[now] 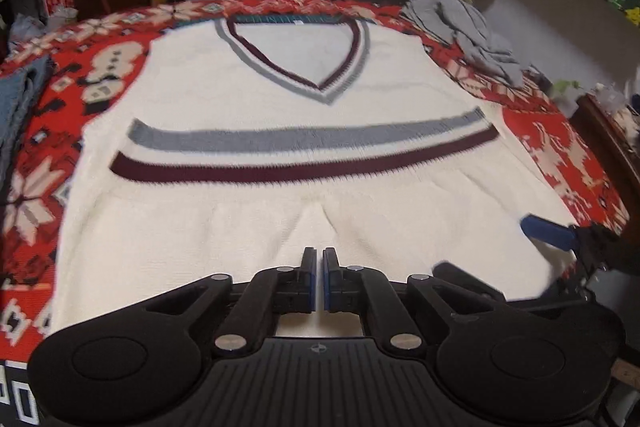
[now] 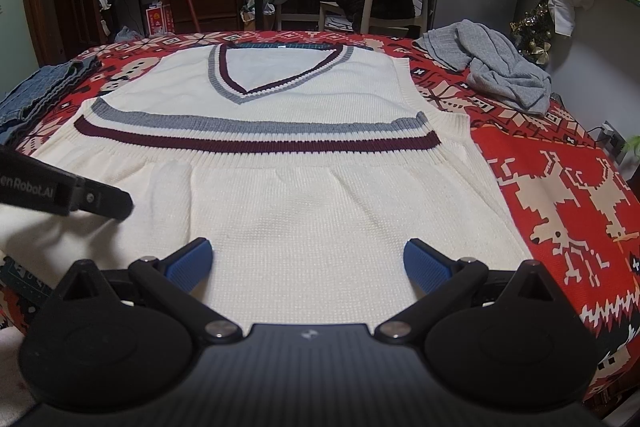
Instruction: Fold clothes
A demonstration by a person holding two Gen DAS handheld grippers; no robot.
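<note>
Left wrist view: my left hand-held gripper (image 1: 319, 259) has its jaws pinched nearly together, nothing between the pads, hovering over the lower hem zone of the cream vest (image 1: 280, 107). The vest lies flat, face up, on the red patterned blanket (image 1: 560, 155), V-neck at 12 o'clock, hem at 6 o'clock toward me. Frame is motion-blurred. My right hand-held gripper (image 1: 546, 233) pokes in at 3 o'clock, near the vest's right edge. Grey garment (image 1: 476, 35) heaped at 1 o'clock, denim (image 1: 20, 95) at 9 o'clock, both off the vest.

Right wrist view: right hand-held gripper (image 2: 308, 259) is spread wide, empty, pads over the vest's lower body, sharp frame. The left hand-held gripper's finger enters at 9 o'clock over the cloth. Wrinkles run down from the maroon stripe (image 2: 256, 143).

Risks, my judgement: shut left jaws cannot pinch the hem, they would just drag the knit and bunch it. Grabbing only the top layer would split front from back and skew the fold. Existing wrinkles would get folded in. The loose knit could snag on a pad.
</note>
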